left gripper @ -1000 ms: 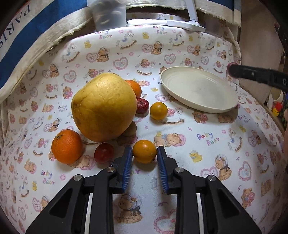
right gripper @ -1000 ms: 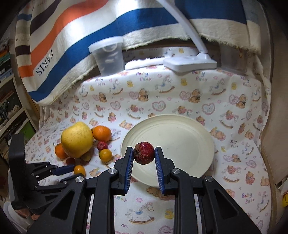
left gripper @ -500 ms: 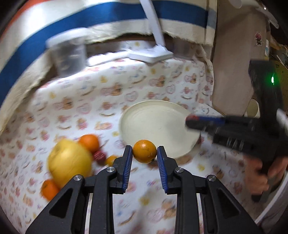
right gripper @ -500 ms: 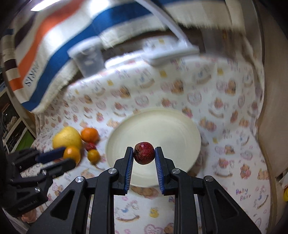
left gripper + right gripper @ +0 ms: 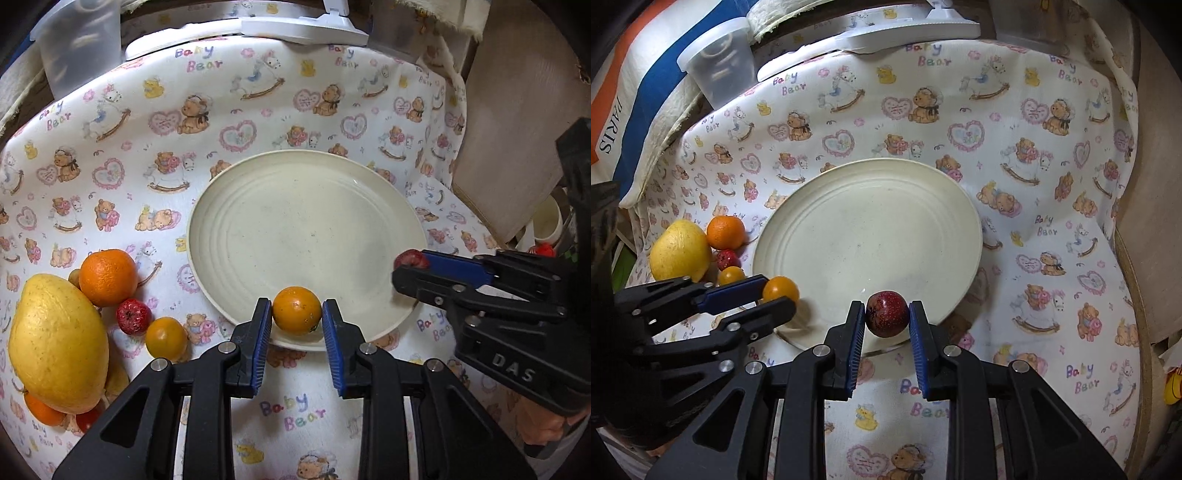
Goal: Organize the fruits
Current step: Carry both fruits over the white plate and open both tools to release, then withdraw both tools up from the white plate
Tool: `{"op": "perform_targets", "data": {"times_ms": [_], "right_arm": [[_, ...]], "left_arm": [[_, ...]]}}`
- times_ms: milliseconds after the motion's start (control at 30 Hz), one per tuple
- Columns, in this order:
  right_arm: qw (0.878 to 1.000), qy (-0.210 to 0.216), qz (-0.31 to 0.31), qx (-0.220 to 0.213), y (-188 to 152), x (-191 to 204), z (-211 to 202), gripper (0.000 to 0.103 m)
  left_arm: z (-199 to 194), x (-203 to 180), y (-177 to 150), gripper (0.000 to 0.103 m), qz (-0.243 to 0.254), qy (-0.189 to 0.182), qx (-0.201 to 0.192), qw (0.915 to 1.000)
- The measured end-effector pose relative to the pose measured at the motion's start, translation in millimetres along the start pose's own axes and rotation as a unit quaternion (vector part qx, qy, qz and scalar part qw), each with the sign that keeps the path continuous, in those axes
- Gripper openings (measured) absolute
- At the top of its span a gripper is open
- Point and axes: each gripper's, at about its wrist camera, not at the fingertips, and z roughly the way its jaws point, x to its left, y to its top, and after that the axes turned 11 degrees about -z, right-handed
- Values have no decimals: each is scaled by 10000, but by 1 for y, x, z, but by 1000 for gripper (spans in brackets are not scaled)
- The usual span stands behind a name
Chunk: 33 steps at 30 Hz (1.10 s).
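A small orange fruit [image 5: 296,310] is clamped between the blue pads of the left tongs [image 5: 296,317] at the lower centre of the left wrist view, poised over the near rim of the cream plate [image 5: 258,206]. A dark red fruit [image 5: 886,314] is pinched in the same way by the right tongs [image 5: 886,319] at the lower centre of the right wrist view, also above the plate's near edge. Each pair of tongs is seen by the other camera: the right tongs enter from the right of the left view with the red fruit at their tip, the left tongs from the lower left of the right view. The step in hand is judged to be the carry to the plate, with both fruits still airborne; whether either touches the plate cannot be told. Next, each fruit would need to be lowered onto the plate's flat centre and released gently, well apart, since round fruit is likely to roll toward the rim. Nothing is yet lying in the plate. At the left of the left view, on the printed cloth [image 5: 229,92] covering the bench, a large yellow pomelo [image 5: 57,343], an orange [image 5: 108,277], a small red fruit [image 5: 133,316] and a small orange fruit [image 5: 166,339] are clustered, awaiting transfer. At the upper left a clear plastic tub [image 5: 718,61] is seen; its contents are not distinguishable.
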Motion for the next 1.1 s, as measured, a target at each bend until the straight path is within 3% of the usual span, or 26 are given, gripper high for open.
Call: {"op": "perform_targets", "data": {"times_ms": [267, 400, 667, 767, 833, 867, 933, 1033, 1100], "right_arm": [[10000, -25, -31, -63, 1, 3, -5, 26], [9997, -25, 65, -224, 1, 1, -11, 39], [9953, 95, 184, -950, 2, 1, -47, 40], [9910, 130, 50, -1335, 2, 10, -62, 44], [9870, 138, 3, -1599, 1, 15, -70, 55], [9841, 127, -38, -1770, 0, 18, -76, 58], [9811, 120, -121, -1927, -1, 23, -83, 59], [9775, 194, -76, -2097, -3, 25, -89, 64], [9767, 164, -60, -2140, -4, 26, -91, 68]], "left_arm": [[-7, -3, -3, 28, 99, -2, -200, 9998], [-23, -3, -4, 34, 167, 92, -477, 9987], [-88, 11, -13, 36, 231, 300, -1525, 9876], [-114, 22, -24, 40, 31, 317, -2117, 9768], [-131, 30, -35, 53, -22, 361, -2604, 9648], [-137, 32, -39, 58, -20, 441, -2826, 9582], [-147, 37, -46, 76, -6, 543, -3185, 9464], [-153, 45, -46, 94, -143, 436, -3332, 9418], [-153, 51, -44, 95, -294, 363, -3317, 9422]]}}
